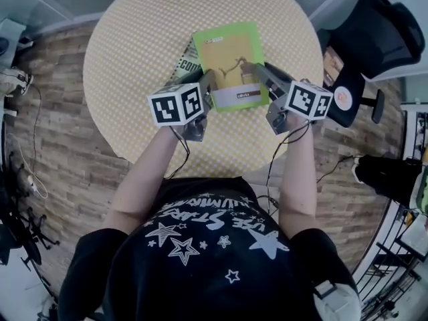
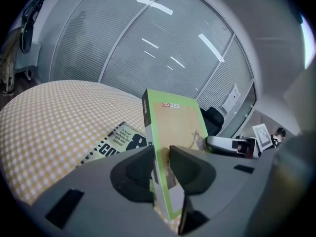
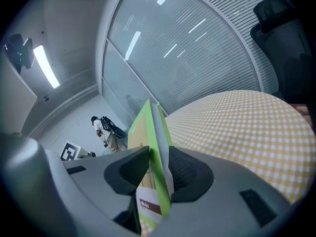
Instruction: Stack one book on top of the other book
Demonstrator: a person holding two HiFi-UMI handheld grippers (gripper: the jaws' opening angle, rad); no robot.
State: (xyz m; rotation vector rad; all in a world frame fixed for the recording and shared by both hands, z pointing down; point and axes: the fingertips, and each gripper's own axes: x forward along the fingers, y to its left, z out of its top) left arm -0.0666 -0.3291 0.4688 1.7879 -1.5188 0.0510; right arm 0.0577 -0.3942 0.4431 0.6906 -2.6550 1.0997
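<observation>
The head view looks steeply down from above the person onto the round checked table [image 1: 134, 59]. Each gripper view sits close behind its own jaws and looks low across that tabletop. All three views share the green book [image 1: 231, 59].

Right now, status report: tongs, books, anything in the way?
Left tongs and right tongs both shut on green book, one each side. Green book partly over second book lying on table. No obstruction seen.
</observation>
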